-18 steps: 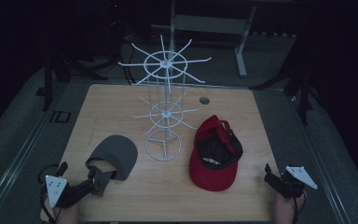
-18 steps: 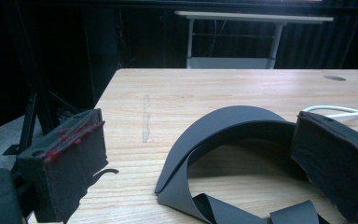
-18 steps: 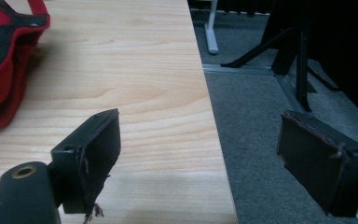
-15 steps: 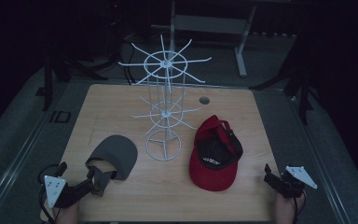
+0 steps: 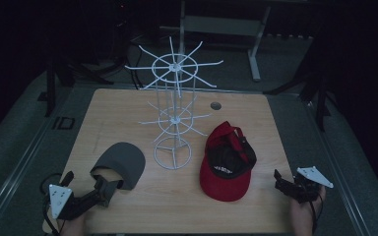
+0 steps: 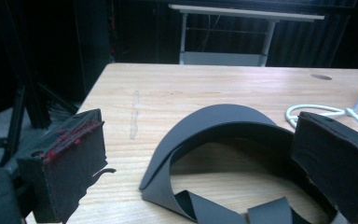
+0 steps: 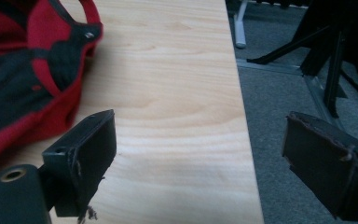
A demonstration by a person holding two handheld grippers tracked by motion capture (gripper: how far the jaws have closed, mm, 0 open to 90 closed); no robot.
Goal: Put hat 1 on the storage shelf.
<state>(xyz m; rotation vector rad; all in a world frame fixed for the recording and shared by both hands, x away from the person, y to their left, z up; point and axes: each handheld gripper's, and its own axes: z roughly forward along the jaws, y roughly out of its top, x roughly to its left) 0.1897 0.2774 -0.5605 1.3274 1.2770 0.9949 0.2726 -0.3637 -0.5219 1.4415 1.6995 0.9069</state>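
A dark grey sun visor (image 5: 123, 161) lies on the wooden table (image 5: 118, 108) at the front left, its strap end toward me. My left gripper (image 5: 108, 187) sits just behind it, open. In the left gripper view the visor (image 6: 214, 128) curves between the two spread jaws of the gripper (image 6: 205, 151), untouched. A red and black cap (image 5: 226, 162) lies upside down at the front right. My right gripper (image 5: 278, 179) hovers open at the table's right front edge. In the right gripper view that gripper (image 7: 205, 154) holds nothing and the cap (image 7: 23, 70) lies off to its left.
A tall white wire display rack (image 5: 173, 115) with radiating hooks stands mid-table between the two hats; its base ring (image 6: 326, 112) lies near the visor. A small round hole (image 5: 215, 105) marks the far right of the tabletop. Grey floor (image 7: 289, 93) lies beyond the right edge.
The left gripper has shifted very slightly behind the visor. The right gripper, both hats and the rack stay where they were.
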